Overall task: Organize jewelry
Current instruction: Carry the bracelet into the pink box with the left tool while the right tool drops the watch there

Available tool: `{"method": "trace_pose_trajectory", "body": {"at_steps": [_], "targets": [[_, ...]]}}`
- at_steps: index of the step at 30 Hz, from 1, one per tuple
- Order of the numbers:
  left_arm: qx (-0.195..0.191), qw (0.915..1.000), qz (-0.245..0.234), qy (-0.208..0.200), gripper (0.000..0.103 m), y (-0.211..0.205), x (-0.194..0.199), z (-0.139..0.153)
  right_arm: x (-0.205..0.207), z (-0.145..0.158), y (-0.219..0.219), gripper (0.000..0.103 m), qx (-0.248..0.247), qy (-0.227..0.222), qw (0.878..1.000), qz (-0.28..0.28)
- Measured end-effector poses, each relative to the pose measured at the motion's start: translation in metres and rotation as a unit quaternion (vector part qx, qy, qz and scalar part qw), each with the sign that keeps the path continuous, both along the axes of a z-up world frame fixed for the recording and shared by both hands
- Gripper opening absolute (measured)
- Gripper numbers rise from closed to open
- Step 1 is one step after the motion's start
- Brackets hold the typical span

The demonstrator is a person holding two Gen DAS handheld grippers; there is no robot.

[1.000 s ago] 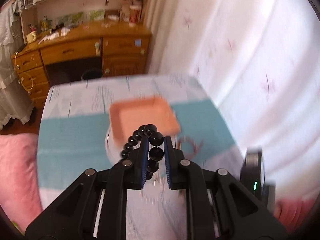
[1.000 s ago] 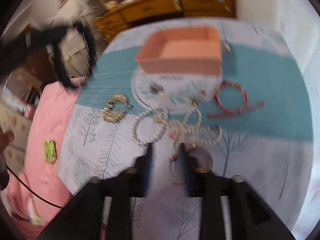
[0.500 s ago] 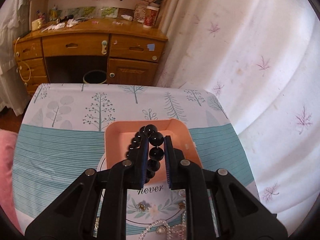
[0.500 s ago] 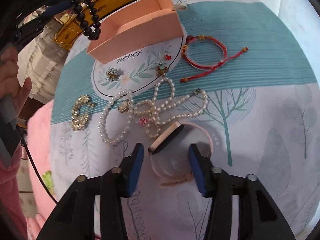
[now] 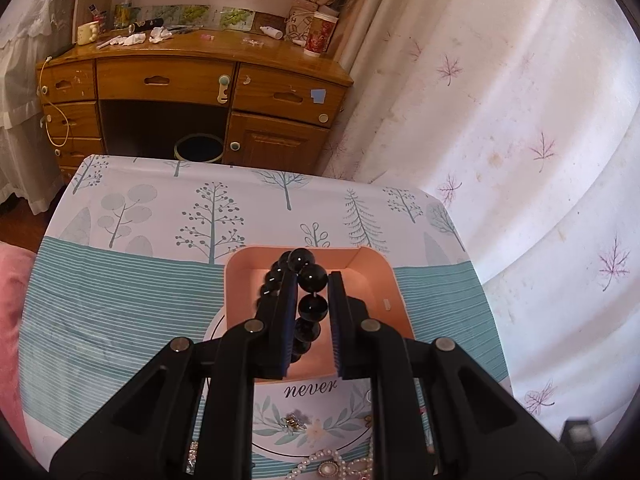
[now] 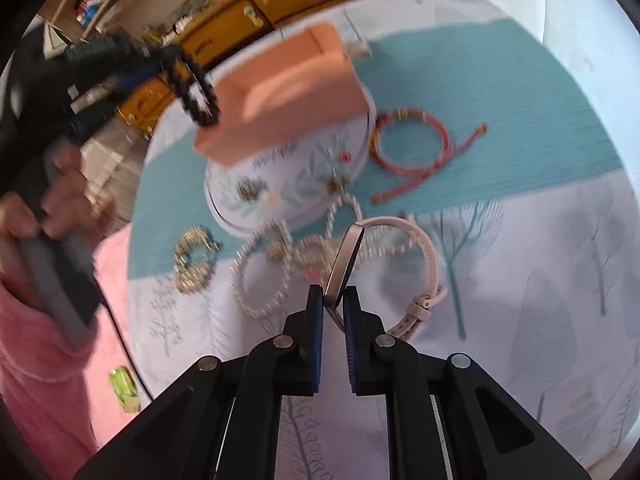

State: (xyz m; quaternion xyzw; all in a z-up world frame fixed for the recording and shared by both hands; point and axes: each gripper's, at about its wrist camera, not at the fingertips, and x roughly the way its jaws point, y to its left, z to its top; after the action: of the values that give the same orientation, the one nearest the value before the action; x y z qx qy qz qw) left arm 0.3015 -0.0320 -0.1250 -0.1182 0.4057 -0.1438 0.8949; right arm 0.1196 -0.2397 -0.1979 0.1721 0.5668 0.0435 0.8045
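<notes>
Item 1: my left gripper (image 5: pixel 313 280), fingers clamped on a black glossy-bead bracelet (image 5: pixel 312 306), held above the open salmon-pink rectangular box (image 5: pixel 394 304) on the tree-print tablecloth (image 5: pixel 140 220).

Item 2: my right gripper (image 6: pixel 333 300), closed on the face of a pale-pink strap wristwatch (image 6: pixel 348 252).

Item 3: white pearl strands (image 6: pixel 264 276), gold bracelet (image 6: pixel 192 258) and red cord bracelet (image 6: pixel 412 148) lie on the cloth near the box.

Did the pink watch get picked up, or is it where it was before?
Yes. The right gripper has closed on the pink watch and lifted it toward the camera; before, it lay flat beside the pearl bracelets, between open fingers.
</notes>
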Motion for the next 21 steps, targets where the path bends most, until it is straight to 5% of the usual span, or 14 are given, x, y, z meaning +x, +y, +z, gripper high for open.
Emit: {"method": "trace_pose_trajectory", "body": {"at_steps": [11, 21], "targets": [[-0.005, 1.0, 0.003, -0.006, 0.013, 0.001, 0.004, -0.01, 0.081, 0.07, 0.009, 0.009, -0.033, -0.153, 0.985, 0.068], [0.026, 0.9995, 0.016, 0.002, 0.013, 0.0, 0.012, -0.023, 0.15, 0.051, 0.041, 0.013, -0.034, -0.201, 0.972, 0.113]]}}
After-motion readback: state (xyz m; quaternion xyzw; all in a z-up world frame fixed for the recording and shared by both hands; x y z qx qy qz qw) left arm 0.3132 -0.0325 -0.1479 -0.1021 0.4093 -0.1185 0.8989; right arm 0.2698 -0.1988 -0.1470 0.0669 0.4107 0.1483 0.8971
